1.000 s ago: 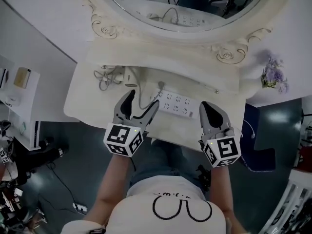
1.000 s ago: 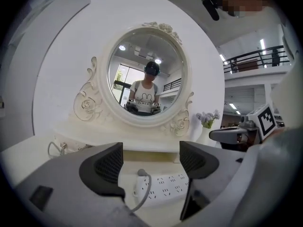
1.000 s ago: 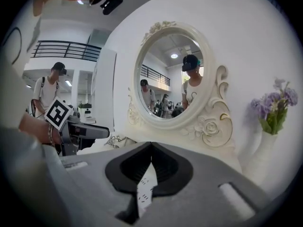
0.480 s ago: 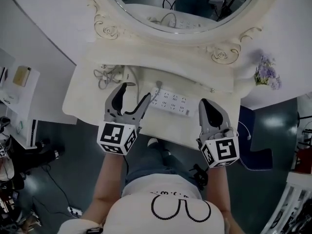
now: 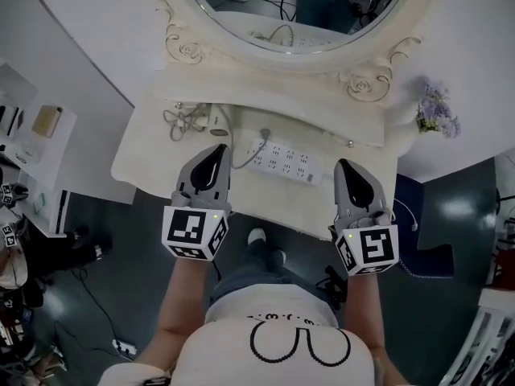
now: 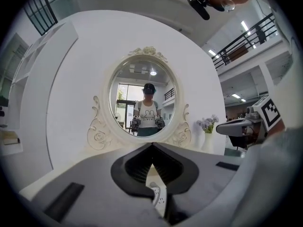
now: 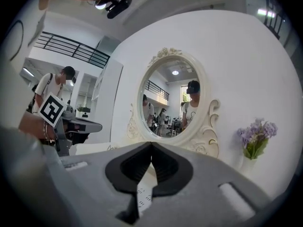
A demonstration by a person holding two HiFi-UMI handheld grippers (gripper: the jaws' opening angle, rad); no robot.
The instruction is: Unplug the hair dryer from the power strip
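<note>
Since a second ago the left tool point(image 5: 215, 149) has just closed its jaws; they now meet on nothing. The right tool point(image 5: 348, 166) is closed and empty too. The strip point(image 5: 283, 162) lies on the bench point(image 5: 141, 163) between them, and the dryer point(image 5: 214, 120) lies behind the left tool, under the mirror point(image 5: 290, 6).

Just beyond the fingers point(image 5: 208, 170) of your left gripper point(image 5: 218, 148), the hair dryer point(image 5: 214, 121) was too small to make out; whether its plug point(image 5: 264, 135) sat in the power strip point(image 5: 286, 162) couldn't be told.
</note>
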